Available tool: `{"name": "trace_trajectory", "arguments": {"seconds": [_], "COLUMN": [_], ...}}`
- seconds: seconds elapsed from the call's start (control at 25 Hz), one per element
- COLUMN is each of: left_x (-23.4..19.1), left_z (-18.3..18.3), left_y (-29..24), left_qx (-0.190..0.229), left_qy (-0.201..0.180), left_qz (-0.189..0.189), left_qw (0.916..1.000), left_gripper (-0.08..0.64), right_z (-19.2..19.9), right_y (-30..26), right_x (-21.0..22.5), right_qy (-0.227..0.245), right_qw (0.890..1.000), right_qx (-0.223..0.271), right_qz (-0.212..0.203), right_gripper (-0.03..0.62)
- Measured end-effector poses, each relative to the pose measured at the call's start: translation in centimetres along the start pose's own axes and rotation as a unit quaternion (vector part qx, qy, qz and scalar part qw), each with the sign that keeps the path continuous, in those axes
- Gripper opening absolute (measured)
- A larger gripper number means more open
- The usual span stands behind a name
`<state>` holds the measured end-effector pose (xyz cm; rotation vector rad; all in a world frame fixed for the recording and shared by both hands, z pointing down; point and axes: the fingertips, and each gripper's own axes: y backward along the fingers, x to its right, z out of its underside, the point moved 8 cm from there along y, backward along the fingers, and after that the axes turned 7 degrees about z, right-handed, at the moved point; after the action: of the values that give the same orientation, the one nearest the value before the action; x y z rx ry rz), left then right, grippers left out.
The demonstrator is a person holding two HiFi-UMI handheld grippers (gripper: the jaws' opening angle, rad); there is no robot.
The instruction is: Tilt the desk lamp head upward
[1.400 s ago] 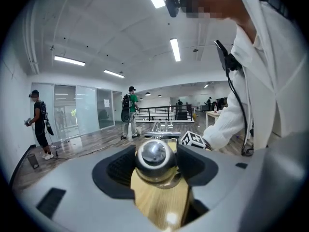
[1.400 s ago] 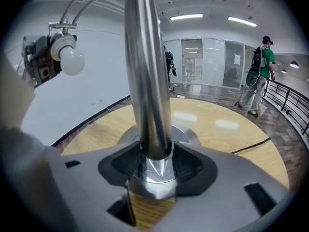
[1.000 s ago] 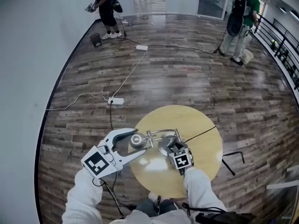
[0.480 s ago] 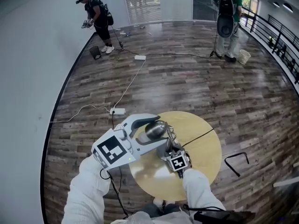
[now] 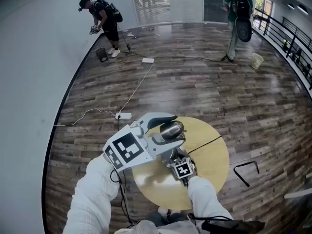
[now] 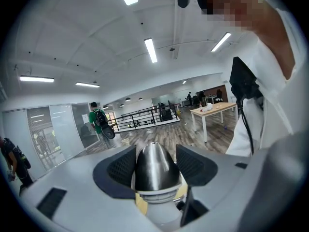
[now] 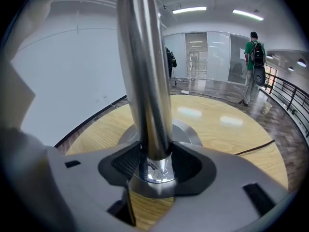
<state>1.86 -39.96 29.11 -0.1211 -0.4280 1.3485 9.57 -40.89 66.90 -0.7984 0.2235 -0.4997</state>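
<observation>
The desk lamp stands on a round wooden table (image 5: pixel 212 160). Its silver cone-shaped head (image 5: pixel 168 129) is raised above the table, and my left gripper (image 5: pixel 178 126) is shut on it. In the left gripper view the lamp head (image 6: pixel 153 170) sits between the dark pads (image 6: pixel 118 170), nose pointing away toward the room. My right gripper (image 5: pixel 178 159), mostly under its marker cube, is shut on the lamp pole low down. The right gripper view shows the chrome pole (image 7: pixel 145 81) clamped in the right gripper (image 7: pixel 157 153), just above the round metal base (image 7: pixel 190 132).
A black cord (image 5: pixel 204 144) runs off the table to the right. On the wood floor lie a white power strip (image 5: pixel 123 115) with cables and a black bent frame (image 5: pixel 246 168). Two people (image 5: pixel 105 18) (image 5: pixel 239 13) stand far back. A railing (image 5: pixel 292 38) lines the right.
My left gripper closed around the lamp head and lifted it up and to the right, from beside the table's left edge to above the base. The right gripper stayed on the pole.
</observation>
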Motion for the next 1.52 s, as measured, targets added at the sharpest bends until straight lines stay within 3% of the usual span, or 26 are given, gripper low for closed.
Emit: {"name": "trace_trajectory", "arguments": {"seconds": [0.28, 0.4, 0.48, 0.68, 0.76, 0.84, 0.96, 1.04, 1.08, 1.24, 1.36, 1.52], "left_x": [0.0, 1.2, 2.3, 6.5, 9.0, 11.8, 16.3, 19.4, 20.8, 25.4, 28.1, 29.9], "left_z": [0.9, 0.1, -0.6, 0.8, 2.3, 4.5, 9.5, 13.6, 15.4, 20.3, 21.9, 21.5], "left_y": [1.2, 2.8, 5.4, 11.4, 13.2, 14.3, 13.2, 11.1, 10.0, 7.1, 5.9, 5.9], "left_qx": [0.026, 0.073, 0.110, 0.178, 0.214, 0.233, 0.214, 0.191, 0.176, 0.105, 0.059, 0.041], "left_qy": [0.005, -0.003, 0.013, 0.067, 0.089, 0.117, 0.178, 0.231, 0.256, 0.317, 0.352, 0.355], "left_qz": [-0.057, -0.093, -0.116, -0.204, -0.241, -0.279, -0.306, -0.300, -0.295, -0.294, -0.270, -0.266], "left_qw": [0.9981, 0.9930, 0.9870, 0.9604, 0.9424, 0.9241, 0.9104, 0.9057, 0.9035, 0.8955, 0.8944, 0.8955], "left_gripper": [0.262, 0.261, 0.261, 0.261, 0.259, 0.197, 0.099, 0.014, 0.008, 0.003, 0.003, 0.003], "right_z": [0.2, 1.1, 1.4, 2.5, 2.5, 2.0, 1.7, 2.2, 2.5, 4.0, 5.2, 6.1], "right_y": [0.1, 2.1, 3.9, 8.9, 11.7, 14.7, 18.8, 20.6, 21.2, 22.2, 22.3, 23.7], "right_x": [0.3, 0.4, 0.0, -0.3, -0.4, -1.1, -3.3, -5.1, -6.1, -9.8, -11.6, -13.1], "right_qy": [-0.008, -0.029, -0.026, -0.058, -0.083, -0.105, -0.129, -0.139, -0.143, -0.144, -0.143, -0.145], "right_qw": [1.000, 0.999, 0.999, 0.993, 0.986, 0.974, 0.956, 0.948, 0.946, 0.948, 0.951, 0.951], "right_qx": [0.000, 0.009, 0.032, 0.080, 0.118, 0.164, 0.220, 0.245, 0.252, 0.250, 0.239, 0.243], "right_qz": [0.003, 0.013, 0.022, 0.061, 0.088, 0.117, 0.142, 0.145, 0.144, 0.135, 0.131, 0.126], "right_gripper": [0.209, 0.207, 0.207, 0.206, 0.191, 0.158, 0.116, 0.073, 0.058, 0.031, 0.025, 0.025]}}
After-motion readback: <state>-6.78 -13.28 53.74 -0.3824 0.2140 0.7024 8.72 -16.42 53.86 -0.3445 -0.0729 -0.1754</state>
